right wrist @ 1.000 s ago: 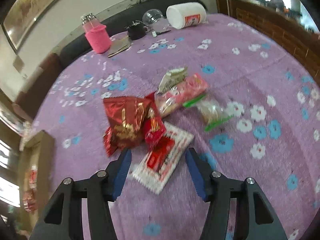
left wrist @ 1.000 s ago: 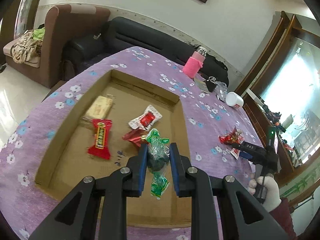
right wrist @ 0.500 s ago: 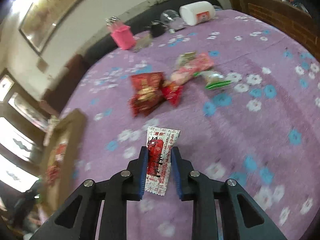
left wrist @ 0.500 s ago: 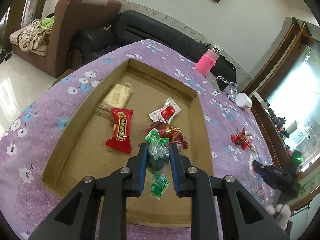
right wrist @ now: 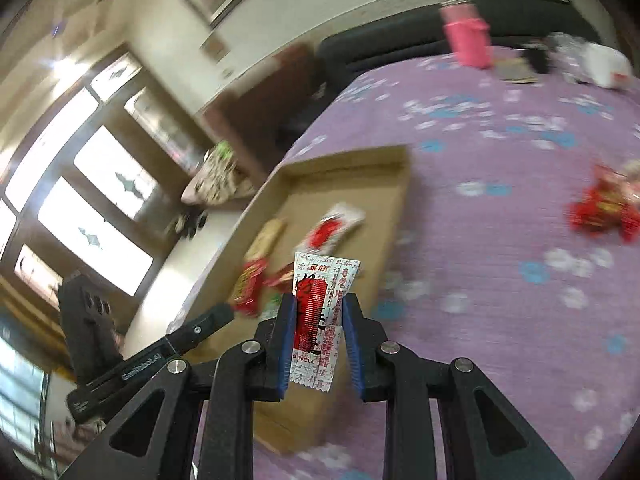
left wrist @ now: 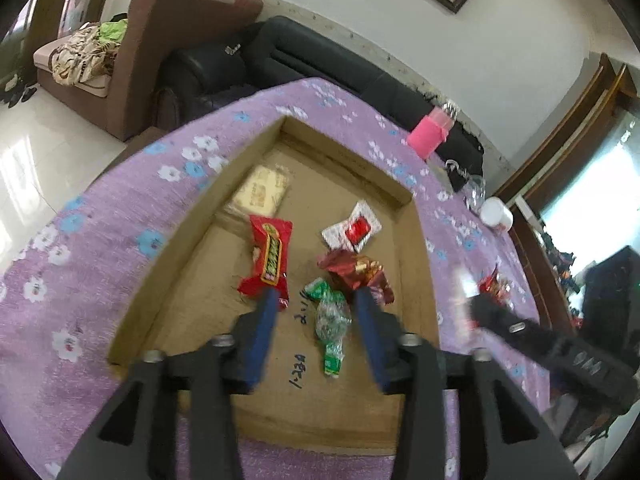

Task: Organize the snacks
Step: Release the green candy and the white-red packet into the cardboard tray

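While "S WELL" is showing on its red-white sachet [right wrist: 318, 320], right gripper [right wrist: 318, 312] is clamping it; left gripper [left wrist: 316, 312] jaws are opening w/ green candy [left wrist: 330, 316] lying loose betw. them.

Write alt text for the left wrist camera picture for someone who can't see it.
The left gripper is opening over a green-wrapped candy lying in a cardboard tray on a purple flowered tablecloth. Four other snacks lie in the tray.

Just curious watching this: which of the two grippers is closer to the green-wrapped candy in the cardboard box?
Left. The left gripper straddles the green candy in the cardboard box, jaws opening, pads off it. The right gripper, shut on a red-and-white packet, is off beside the box.
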Available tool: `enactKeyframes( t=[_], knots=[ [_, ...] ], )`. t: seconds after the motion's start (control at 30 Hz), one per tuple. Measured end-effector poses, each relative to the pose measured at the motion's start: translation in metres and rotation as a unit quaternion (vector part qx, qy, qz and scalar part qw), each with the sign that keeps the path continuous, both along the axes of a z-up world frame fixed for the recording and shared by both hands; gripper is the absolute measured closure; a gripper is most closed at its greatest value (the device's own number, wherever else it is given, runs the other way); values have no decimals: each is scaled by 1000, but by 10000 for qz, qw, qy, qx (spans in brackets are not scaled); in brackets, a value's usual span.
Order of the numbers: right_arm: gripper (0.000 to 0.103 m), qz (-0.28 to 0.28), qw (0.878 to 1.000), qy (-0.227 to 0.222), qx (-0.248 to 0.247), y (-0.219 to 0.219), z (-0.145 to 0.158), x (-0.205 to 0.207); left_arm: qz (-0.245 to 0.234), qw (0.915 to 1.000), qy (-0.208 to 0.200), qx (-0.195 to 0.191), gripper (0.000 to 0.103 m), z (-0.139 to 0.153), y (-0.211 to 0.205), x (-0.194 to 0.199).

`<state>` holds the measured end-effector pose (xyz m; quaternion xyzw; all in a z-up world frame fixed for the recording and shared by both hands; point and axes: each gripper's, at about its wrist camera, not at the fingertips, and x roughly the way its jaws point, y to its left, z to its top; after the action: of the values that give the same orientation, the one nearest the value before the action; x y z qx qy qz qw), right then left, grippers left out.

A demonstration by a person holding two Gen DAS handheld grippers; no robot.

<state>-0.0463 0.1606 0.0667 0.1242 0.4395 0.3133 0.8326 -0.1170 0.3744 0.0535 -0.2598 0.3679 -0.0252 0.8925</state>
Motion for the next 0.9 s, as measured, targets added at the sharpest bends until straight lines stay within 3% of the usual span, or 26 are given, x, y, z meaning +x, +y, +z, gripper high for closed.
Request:
enactKeyframes(
  t=[0.17,0.37,0.6,0.9],
  knots=[
    [75,277,9977,-135,-604,43,-12,-3,144,9997,-181,-53,36,15,12,-10],
    [72,263,9984,-116,-478,35,-11,-1,126,9995,-274,5,27,27,8,-15],
    [60,-504,9974,-393,-340,-49,11,-7,-292,9989,-347,102,21,40,-23,-19],
    [60,-2210,9728,-365,-587,-214,18,-3,-1051,9937,-225,315,21,42,-93,-18]
  ],
)
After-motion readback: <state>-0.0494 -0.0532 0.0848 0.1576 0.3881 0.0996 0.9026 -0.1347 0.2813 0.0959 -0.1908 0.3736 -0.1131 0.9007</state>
